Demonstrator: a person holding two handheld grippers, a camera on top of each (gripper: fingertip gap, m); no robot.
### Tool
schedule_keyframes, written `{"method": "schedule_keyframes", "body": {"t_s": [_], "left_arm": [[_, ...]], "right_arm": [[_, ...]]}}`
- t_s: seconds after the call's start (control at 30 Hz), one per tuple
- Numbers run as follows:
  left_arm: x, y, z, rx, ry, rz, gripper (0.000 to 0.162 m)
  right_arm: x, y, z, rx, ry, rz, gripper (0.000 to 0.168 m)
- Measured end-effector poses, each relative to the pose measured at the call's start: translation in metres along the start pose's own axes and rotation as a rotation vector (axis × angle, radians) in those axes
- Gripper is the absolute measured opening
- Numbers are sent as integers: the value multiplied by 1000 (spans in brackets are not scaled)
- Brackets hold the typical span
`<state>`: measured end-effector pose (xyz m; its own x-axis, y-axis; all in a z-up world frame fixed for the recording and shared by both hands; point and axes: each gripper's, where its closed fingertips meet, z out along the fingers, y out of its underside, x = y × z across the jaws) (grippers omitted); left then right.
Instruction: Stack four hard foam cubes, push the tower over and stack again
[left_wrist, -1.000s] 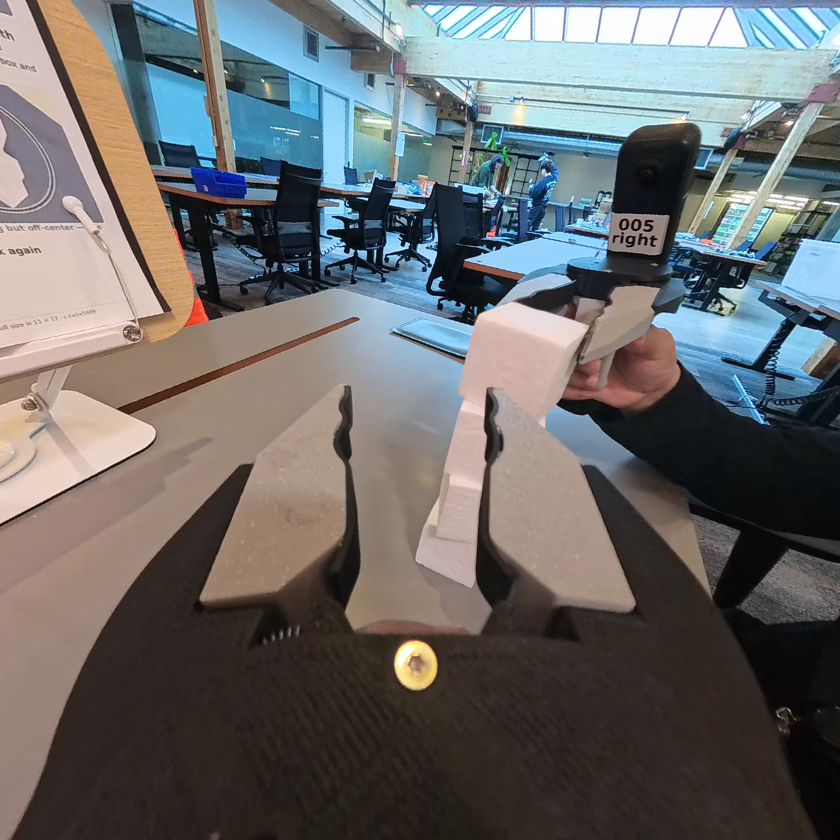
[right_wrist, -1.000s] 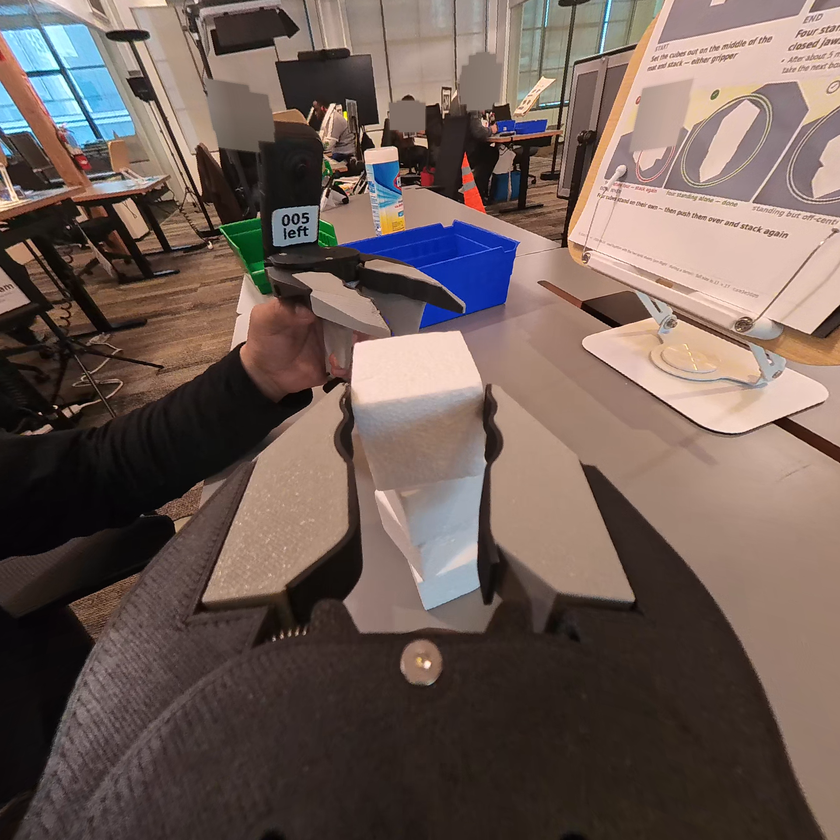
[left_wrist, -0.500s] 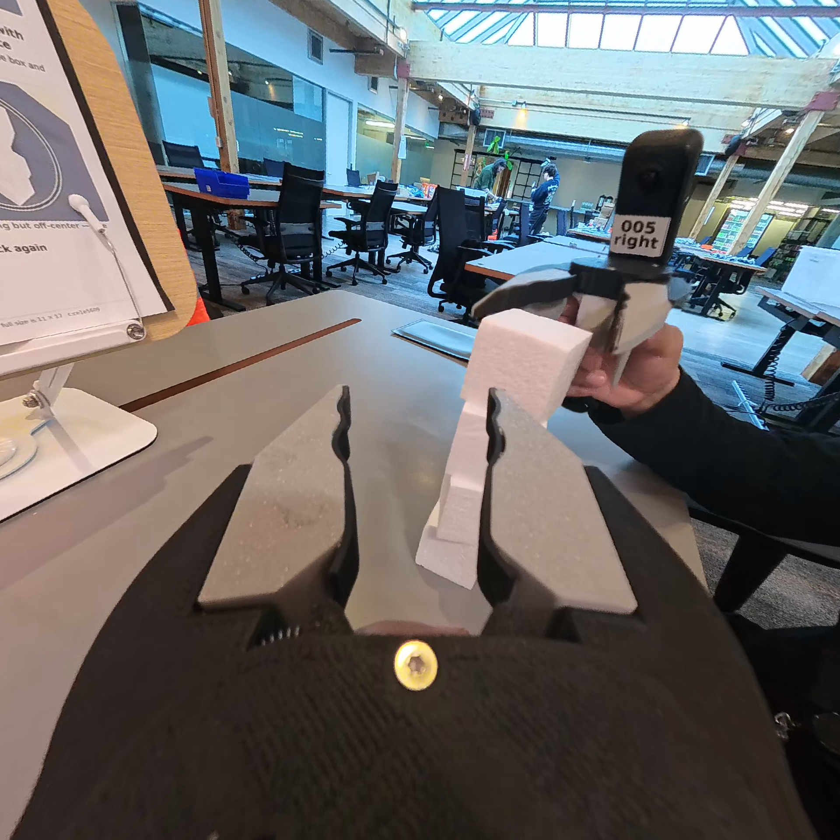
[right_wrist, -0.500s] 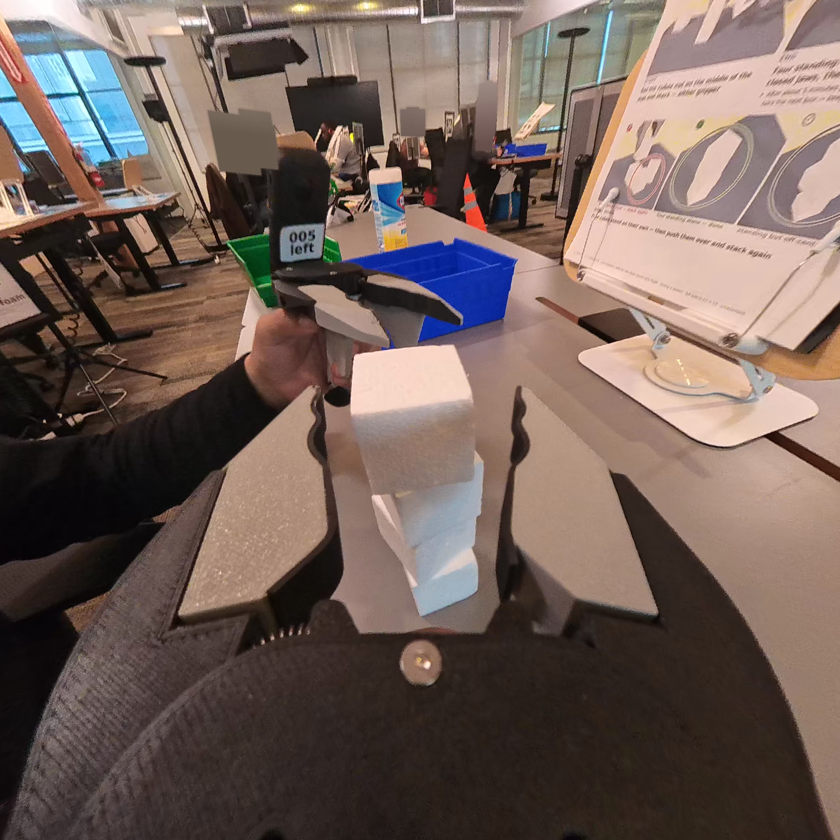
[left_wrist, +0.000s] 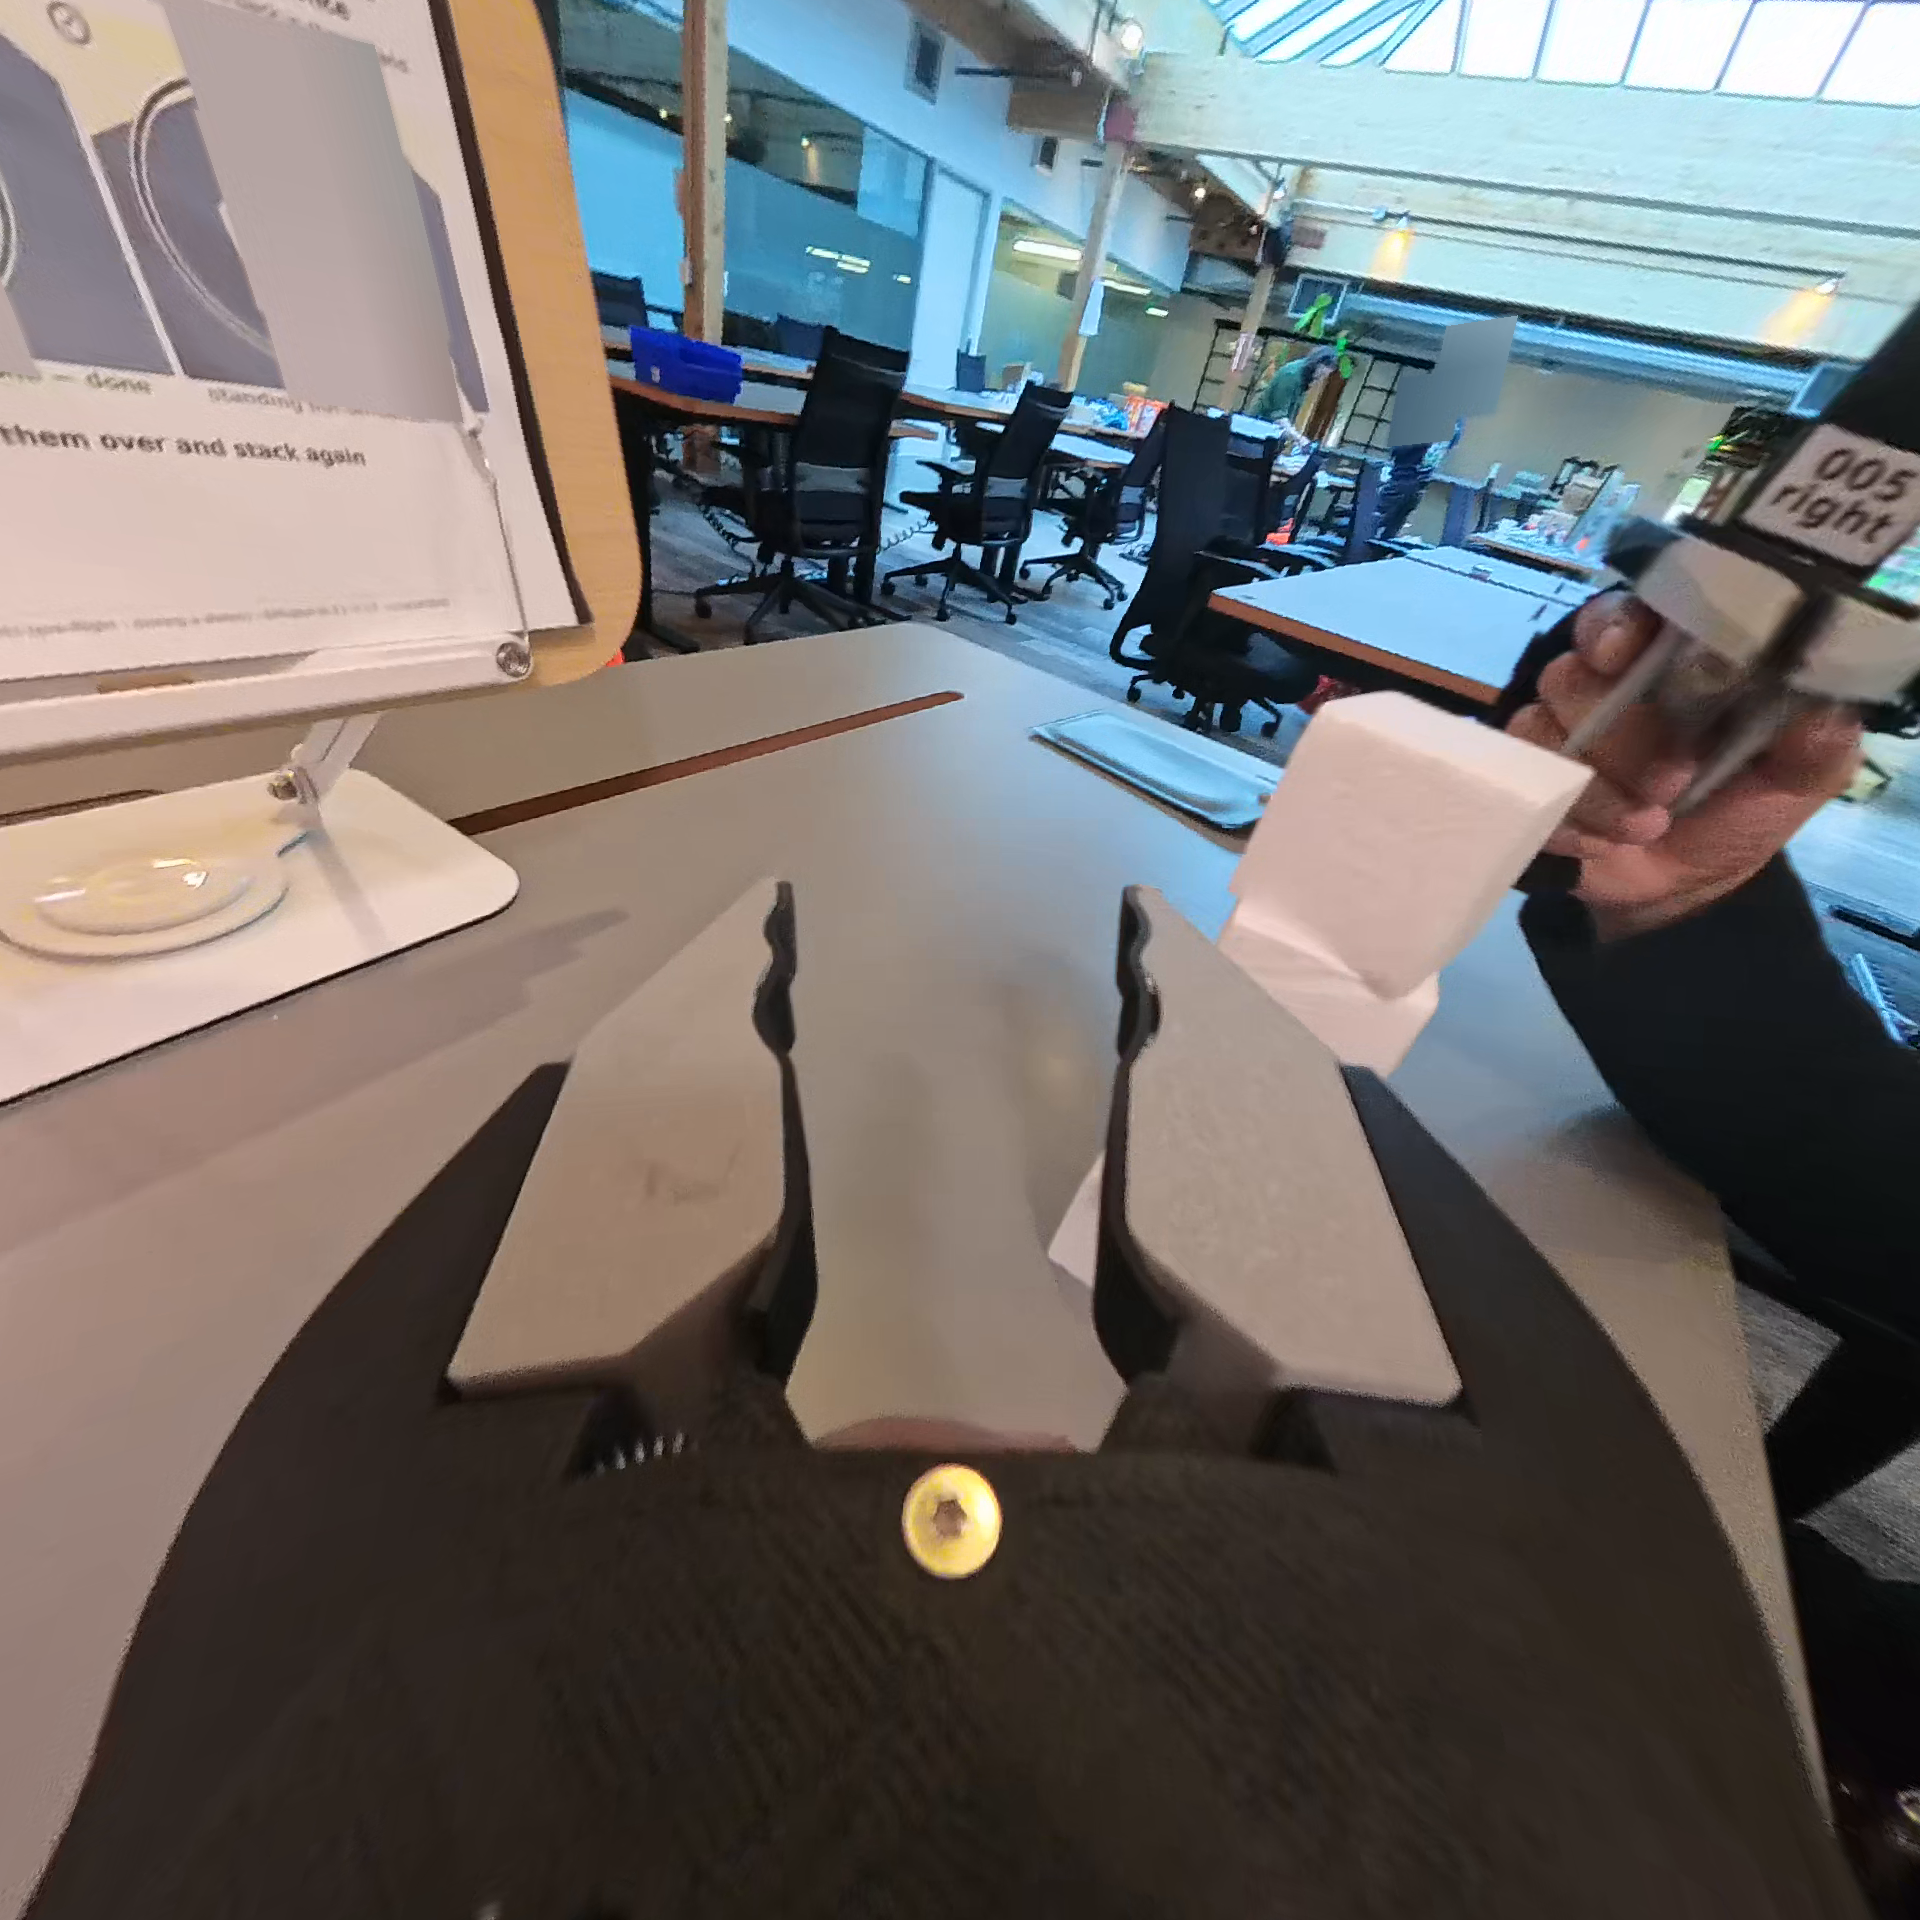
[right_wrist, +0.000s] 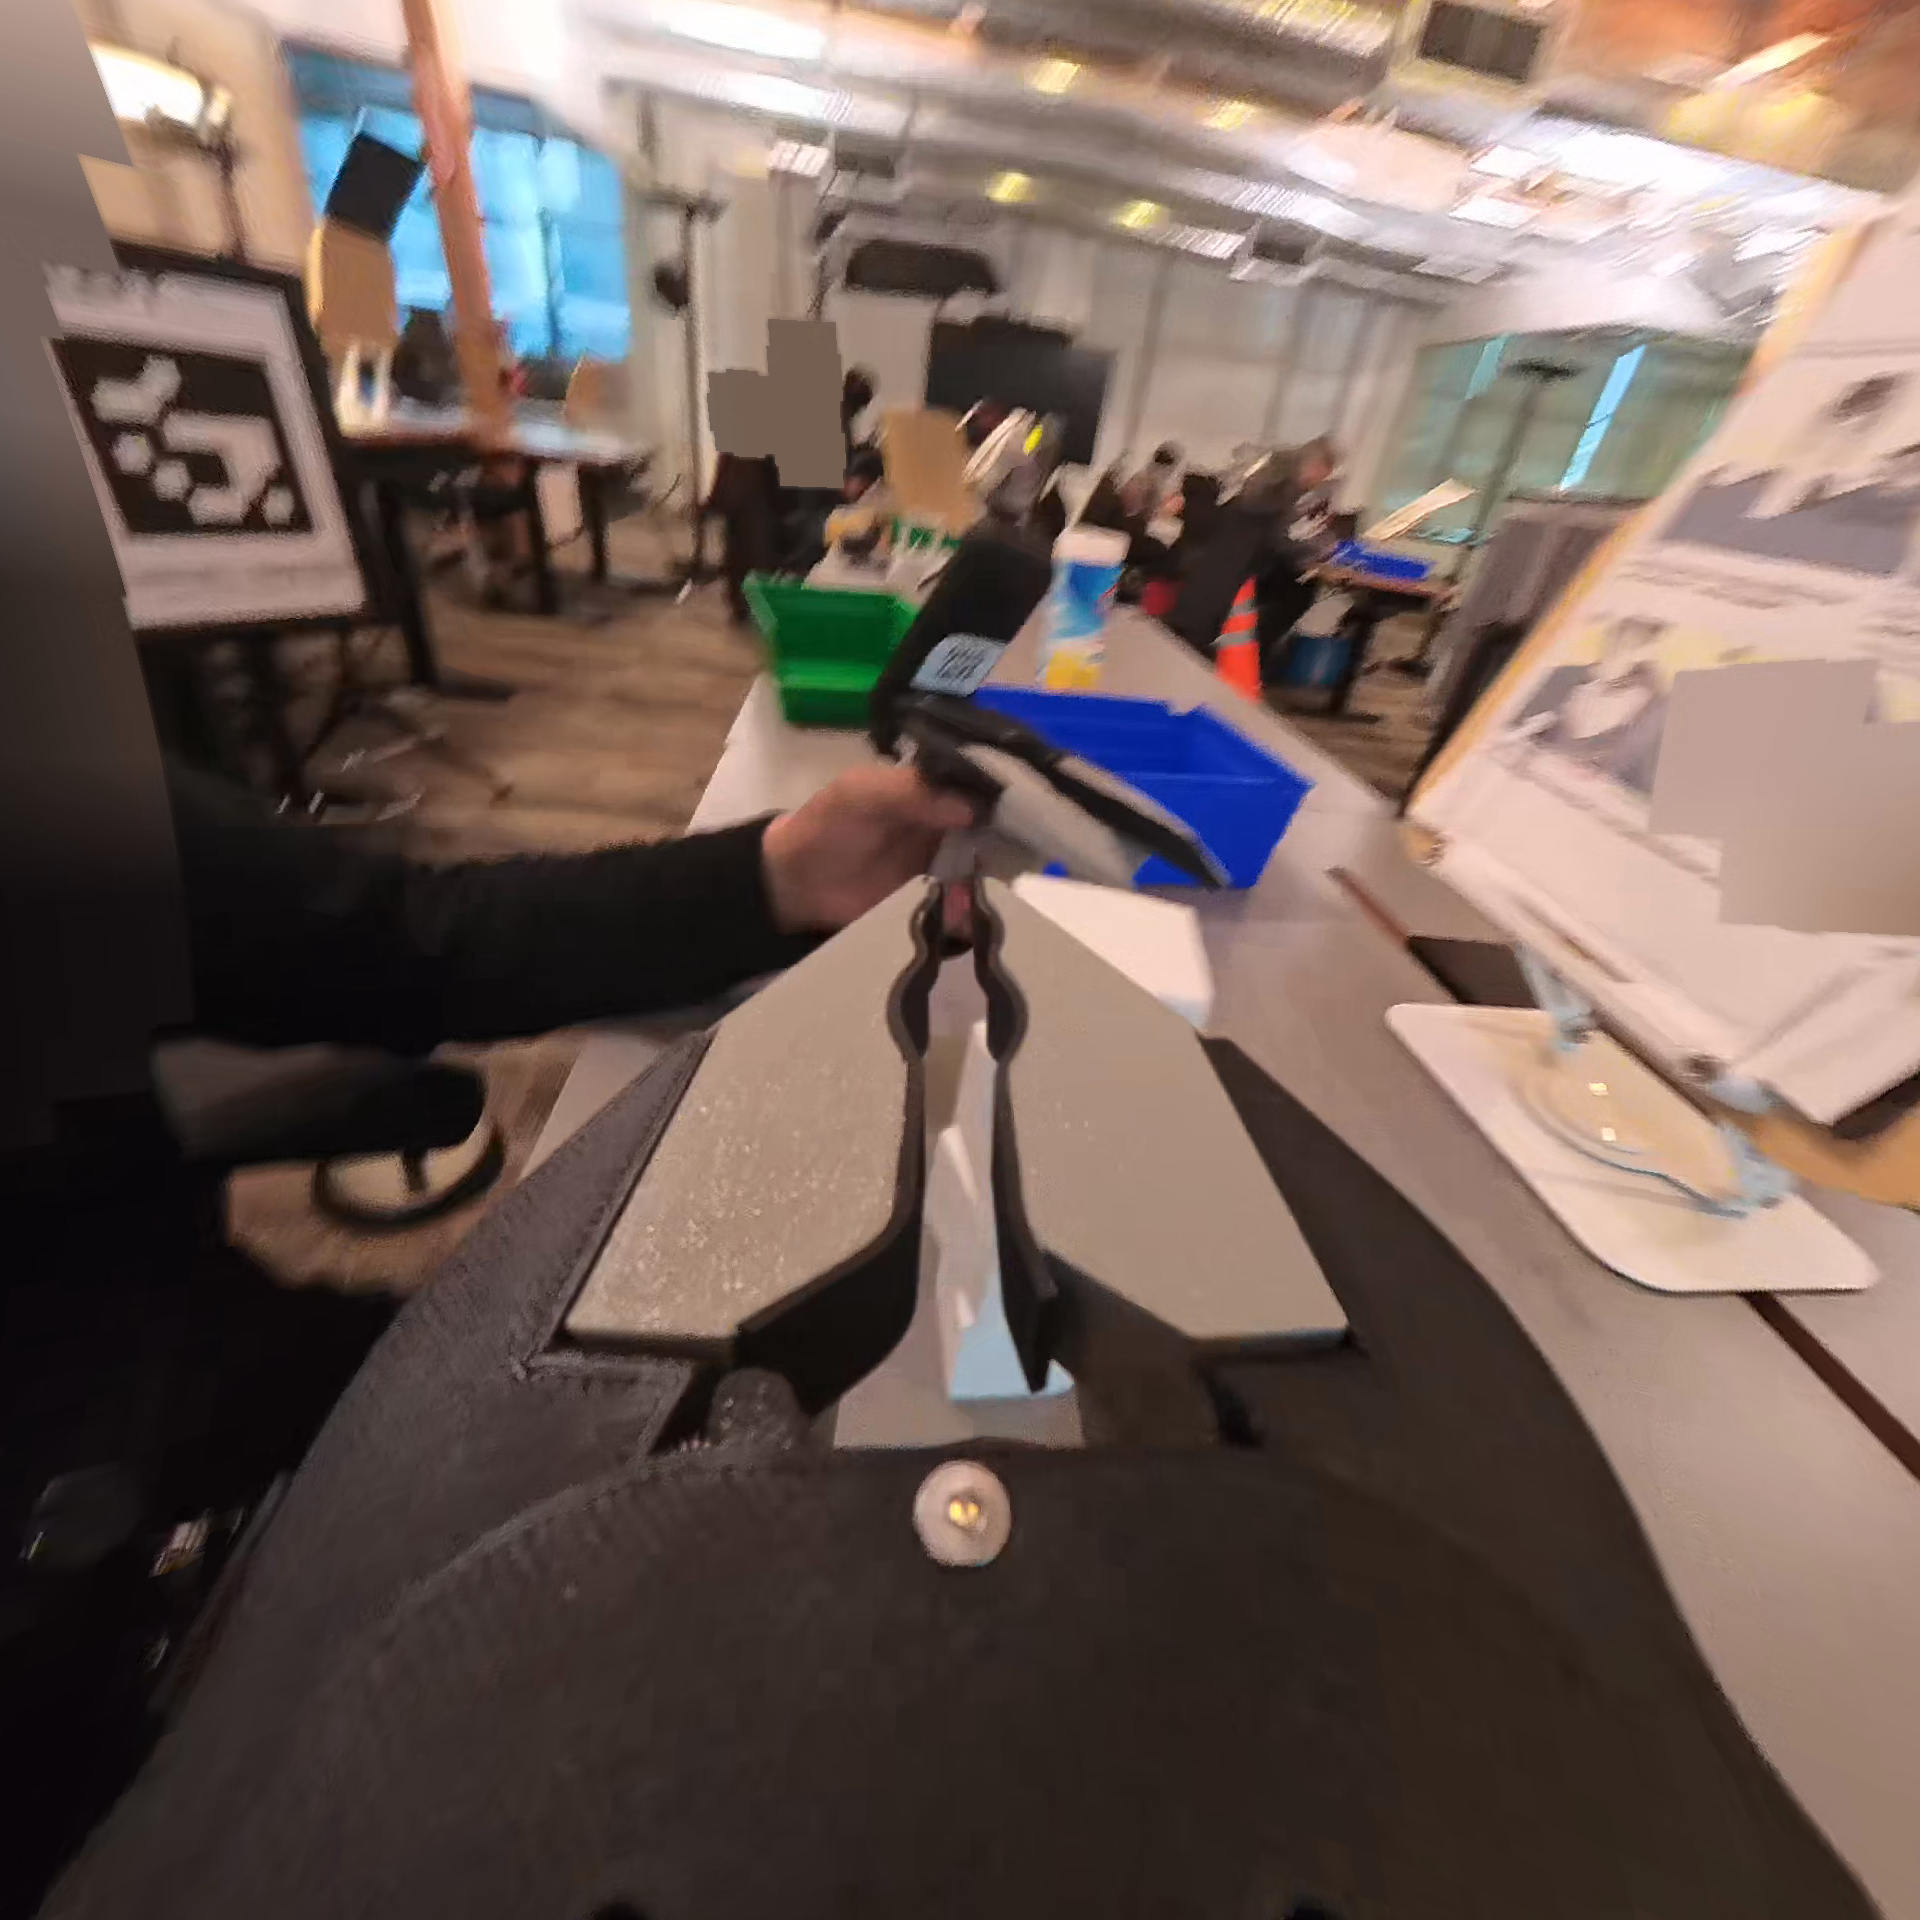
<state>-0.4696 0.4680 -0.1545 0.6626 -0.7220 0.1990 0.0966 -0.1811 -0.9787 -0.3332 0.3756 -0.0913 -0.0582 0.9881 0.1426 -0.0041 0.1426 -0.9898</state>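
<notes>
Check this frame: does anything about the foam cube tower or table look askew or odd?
The foam tower looks crooked: its top cube sits twisted and overhangs the cube beneath, on the side toward the right gripper. The right wrist view is motion-blurred, so whether it is tipping is unclear.

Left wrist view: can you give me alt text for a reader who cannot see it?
The open left gripper points across a grey table, holding nothing. A tower of white foam cubes stands to its right, partly hidden by one finger, with the right gripper beyond it.
</notes>
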Motion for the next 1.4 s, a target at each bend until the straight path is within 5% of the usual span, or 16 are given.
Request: {"method": "schedule_keyframes", "body": {"t_s": [0.2, 0.4, 1.4], "left_arm": [[-22, 16, 2, -63, -89, -51, 59], [-36, 37, 7, -147, -124, -124, 59], [-35, 39, 7, -157, -117, -129, 61]], "right_arm": [[-57, 81, 33, -392, -236, -157, 5], [-60, 143, 54, -631, -227, -199, 13], [-2, 143, 65, -571, 58, -87, 31]]}}
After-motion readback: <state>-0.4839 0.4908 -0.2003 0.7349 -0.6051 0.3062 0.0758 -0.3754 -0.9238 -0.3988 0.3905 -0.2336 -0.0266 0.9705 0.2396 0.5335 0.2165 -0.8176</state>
